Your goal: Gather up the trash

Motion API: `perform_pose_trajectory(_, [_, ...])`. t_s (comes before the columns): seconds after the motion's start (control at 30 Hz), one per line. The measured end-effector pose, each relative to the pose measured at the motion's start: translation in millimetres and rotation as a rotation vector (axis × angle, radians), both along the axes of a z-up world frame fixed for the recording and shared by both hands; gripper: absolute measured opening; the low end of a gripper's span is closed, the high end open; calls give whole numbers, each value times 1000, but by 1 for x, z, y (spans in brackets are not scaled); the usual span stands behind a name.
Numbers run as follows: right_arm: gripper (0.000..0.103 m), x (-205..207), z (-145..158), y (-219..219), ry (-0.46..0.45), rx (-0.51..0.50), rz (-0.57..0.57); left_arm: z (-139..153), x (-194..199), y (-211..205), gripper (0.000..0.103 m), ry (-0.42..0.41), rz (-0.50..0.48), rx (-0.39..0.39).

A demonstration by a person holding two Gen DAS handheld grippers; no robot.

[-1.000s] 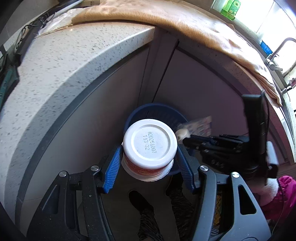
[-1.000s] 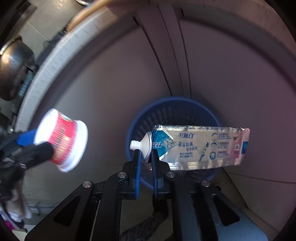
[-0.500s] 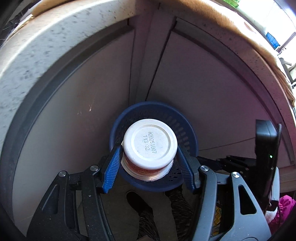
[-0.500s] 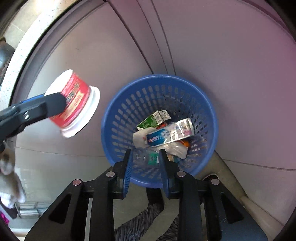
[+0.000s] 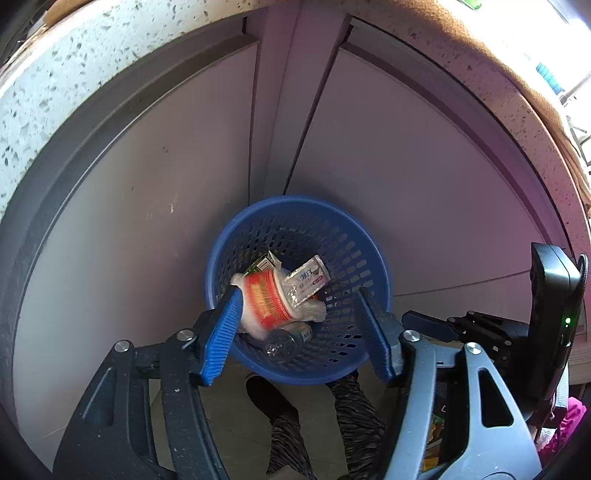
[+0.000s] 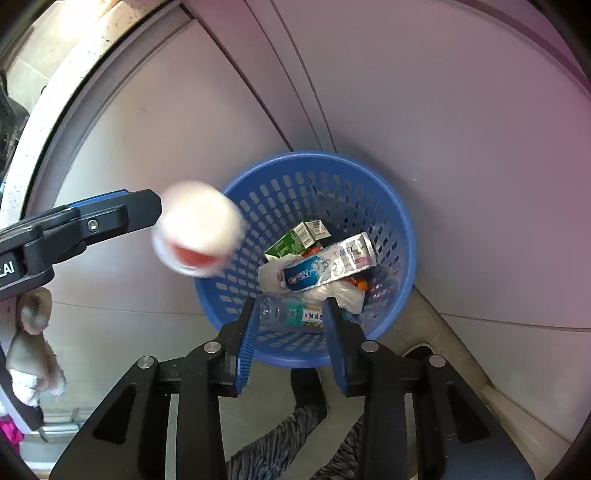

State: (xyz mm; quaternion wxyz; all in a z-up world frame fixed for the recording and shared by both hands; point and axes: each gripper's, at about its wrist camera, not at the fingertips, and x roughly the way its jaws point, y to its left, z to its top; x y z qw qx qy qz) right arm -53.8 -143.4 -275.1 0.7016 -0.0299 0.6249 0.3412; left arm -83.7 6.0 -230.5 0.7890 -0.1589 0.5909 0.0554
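Observation:
A blue mesh basket (image 5: 295,201) (image 6: 314,157) stands on the floor against the cabinet, right below both grippers. My left gripper (image 5: 299,291) hangs above it, its jaws opening and its pads clear of everything. The red-and-white cup (image 5: 264,301) is loose and dropping into the basket; in the right wrist view the cup (image 6: 199,229) is a blur just off the left gripper's finger (image 6: 110,214). My right gripper (image 6: 291,302) is also over the basket, its jaws opening with nothing between them. The toothpaste tube (image 6: 328,264) lies in the basket on a green carton (image 6: 291,242), white wrappers and a clear bottle (image 6: 291,314).
Grey cabinet doors (image 5: 388,166) rise behind the basket under a speckled countertop (image 5: 55,85) with a tan cloth (image 5: 461,33) on it. A person's patterned trouser legs and dark shoe (image 5: 269,395) are on the tiled floor just in front of the basket.
Both grippers came down over the basket. The right gripper opened and the toothpaste tube dropped in. The left gripper then opened and let the cup go.

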Motion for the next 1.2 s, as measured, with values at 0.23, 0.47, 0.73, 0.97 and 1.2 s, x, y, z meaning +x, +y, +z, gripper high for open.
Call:
perform_pose_trajectory(0.23, [34, 1, 5, -5, -6, 3, -10, 12, 1, 0, 67, -17, 1, 11])
perform_pose_trajectory(0.47, [34, 1, 18, -6, -20, 7, -13, 29, 1, -5, 67, -35, 6, 20])
perform_pose_trajectory(0.73, [39, 6, 50, -7, -47, 17, -10, 63, 2, -12, 67, -75, 5, 52])
perform_pose_trajectory(0.97, [54, 7, 89, -8, -98, 31, 10, 91, 0, -10, 67, -117, 30, 62])
perform_pose_trajectory(1.2, [66, 5, 123, -9, -143, 31, 56, 122, -3, -5, 70, -159, 51, 84])
